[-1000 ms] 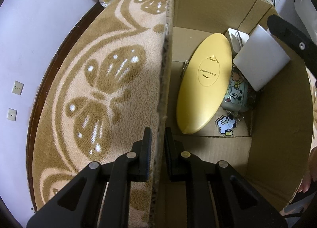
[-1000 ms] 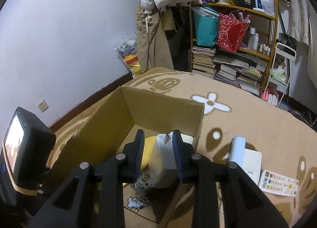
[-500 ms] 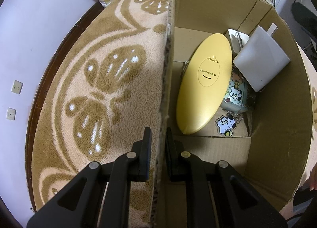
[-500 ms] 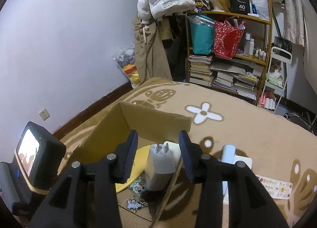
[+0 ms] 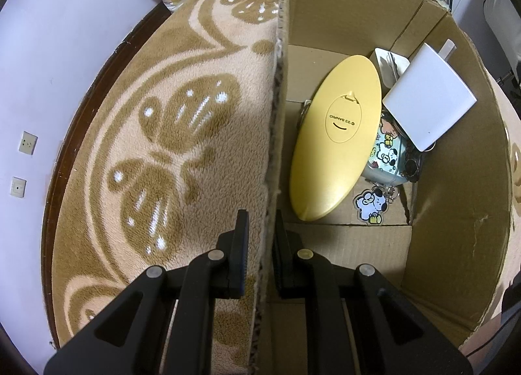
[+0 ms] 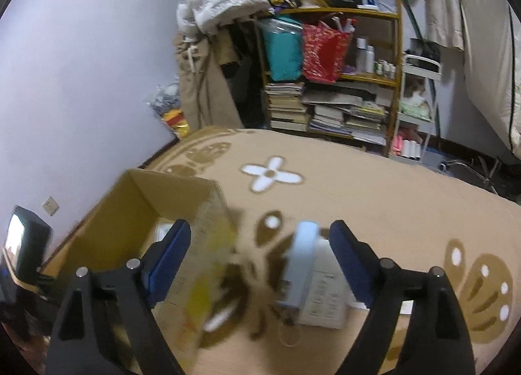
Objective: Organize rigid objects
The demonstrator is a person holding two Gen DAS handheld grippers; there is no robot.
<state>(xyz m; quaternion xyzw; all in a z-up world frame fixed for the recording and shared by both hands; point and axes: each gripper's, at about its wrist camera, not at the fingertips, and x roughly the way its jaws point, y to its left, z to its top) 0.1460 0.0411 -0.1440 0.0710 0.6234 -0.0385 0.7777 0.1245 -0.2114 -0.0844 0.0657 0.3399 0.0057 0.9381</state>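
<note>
Firstly, from the left wrist, the left gripper is closed on the near wall of the cardboard box, one finger on each side. Inside the box a yellow oval case lies on the floor, with a white charger leaning beside it over a cartoon pouch.

From the right wrist, the right gripper is wide open and empty above the carpet. Between its fingers lies a light blue device, blurred, beside the box.

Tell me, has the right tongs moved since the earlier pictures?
Yes. The right tongs swung right, off the brown cardboard box, toward the carpet.
</note>
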